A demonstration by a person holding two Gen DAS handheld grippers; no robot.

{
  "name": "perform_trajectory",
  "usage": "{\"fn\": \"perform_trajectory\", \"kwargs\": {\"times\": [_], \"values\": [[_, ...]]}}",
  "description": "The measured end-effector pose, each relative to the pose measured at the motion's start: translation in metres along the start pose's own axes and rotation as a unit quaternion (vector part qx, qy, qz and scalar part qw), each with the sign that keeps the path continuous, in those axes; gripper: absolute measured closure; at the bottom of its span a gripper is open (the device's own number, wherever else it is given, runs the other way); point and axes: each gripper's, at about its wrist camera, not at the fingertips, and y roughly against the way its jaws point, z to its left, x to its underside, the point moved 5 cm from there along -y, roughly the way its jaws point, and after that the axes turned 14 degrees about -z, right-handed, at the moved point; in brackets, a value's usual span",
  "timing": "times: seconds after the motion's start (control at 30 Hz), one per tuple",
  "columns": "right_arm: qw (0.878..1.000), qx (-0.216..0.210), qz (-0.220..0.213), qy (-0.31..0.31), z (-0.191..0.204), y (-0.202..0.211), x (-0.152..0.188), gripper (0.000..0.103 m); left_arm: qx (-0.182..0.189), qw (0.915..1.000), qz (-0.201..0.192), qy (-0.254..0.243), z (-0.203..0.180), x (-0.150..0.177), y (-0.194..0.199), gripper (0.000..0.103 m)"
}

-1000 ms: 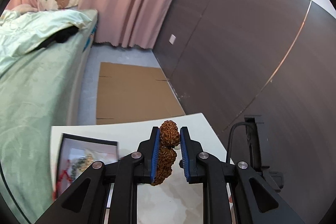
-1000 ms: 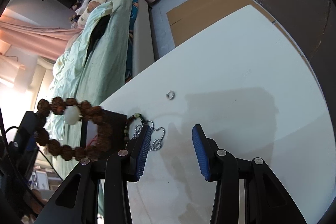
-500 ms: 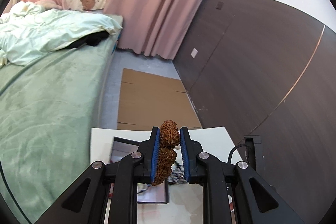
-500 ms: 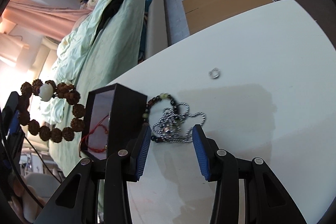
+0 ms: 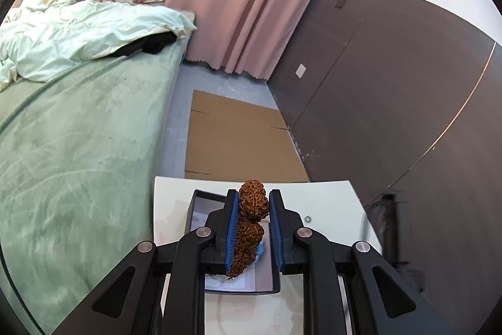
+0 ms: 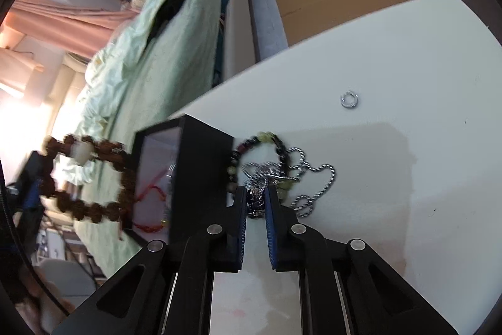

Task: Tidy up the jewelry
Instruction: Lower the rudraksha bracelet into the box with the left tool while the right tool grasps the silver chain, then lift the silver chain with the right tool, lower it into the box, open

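My left gripper (image 5: 253, 203) is shut on a brown bead bracelet (image 5: 249, 222) and holds it above the open black box (image 5: 196, 203). In the right wrist view the bracelet (image 6: 84, 178) hangs as a ring with one white bead, left of the box (image 6: 204, 165). My right gripper (image 6: 254, 197) is shut on a metal pendant of the silver chain (image 6: 317, 178), which lies tangled with a dark bead bracelet (image 6: 276, 143) beside the box. A red string (image 6: 150, 193) lies inside the box.
A small silver ring (image 6: 349, 99) lies alone on the white table (image 6: 408, 52), also seen in the left wrist view (image 5: 308, 218). A green bed (image 5: 78, 131) runs along the table's left edge. Flat cardboard (image 5: 238, 140) lies on the floor beyond.
My left gripper has carried the brown bracelet over the box. My right gripper has moved in to the chain and closed from open onto its pendant.
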Motion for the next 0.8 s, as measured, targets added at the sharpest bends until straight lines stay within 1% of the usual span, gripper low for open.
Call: {"fn": "perform_trajectory", "kwargs": {"times": [0.13, 0.2, 0.27, 0.3, 0.33, 0.4, 0.57, 0.67, 0.8], "values": [[1.000, -0.017, -0.024, -0.006, 0.007, 0.017, -0.007, 0.090, 0.001, 0.9999, 0.012, 0.003, 0.005, 0.007, -0.006, 0.083], [0.999, -0.024, -0.038, -0.005, 0.011, 0.026, -0.010, 0.090, 0.016, 0.9996, 0.019, 0.015, 0.006, 0.009, -0.009, 0.082], [0.998, -0.033, -0.053, -0.003, 0.015, 0.037, -0.014, 0.090, 0.025, 0.9986, 0.034, 0.030, 0.007, 0.012, -0.011, 0.072], [0.998, -0.037, -0.060, -0.002, 0.017, 0.043, -0.016, 0.090, 0.024, 0.9982, 0.039, 0.038, 0.009, 0.013, -0.011, 0.060], [0.997, -0.042, -0.068, 0.000, 0.021, 0.049, -0.019, 0.090, 0.022, 0.9983, 0.038, 0.039, 0.010, 0.013, -0.011, 0.043], [0.995, -0.049, -0.084, 0.006, 0.027, 0.061, -0.023, 0.090, 0.016, 0.9988, 0.028, 0.037, 0.012, 0.011, -0.006, 0.026], [0.992, -0.056, -0.114, 0.009, 0.041, 0.079, -0.034, 0.090, 0.016, 0.9994, 0.010, 0.029, 0.011, 0.001, 0.008, 0.025], [0.989, -0.064, -0.133, 0.009, 0.053, 0.095, -0.043, 0.090, 0.015, 0.9996, 0.008, 0.022, 0.013, -0.002, 0.014, 0.025], [0.984, -0.063, -0.163, 0.028, 0.077, 0.123, -0.061, 0.091, 0.016, 0.9998, 0.002, 0.013, 0.016, -0.007, 0.024, 0.025]]}}
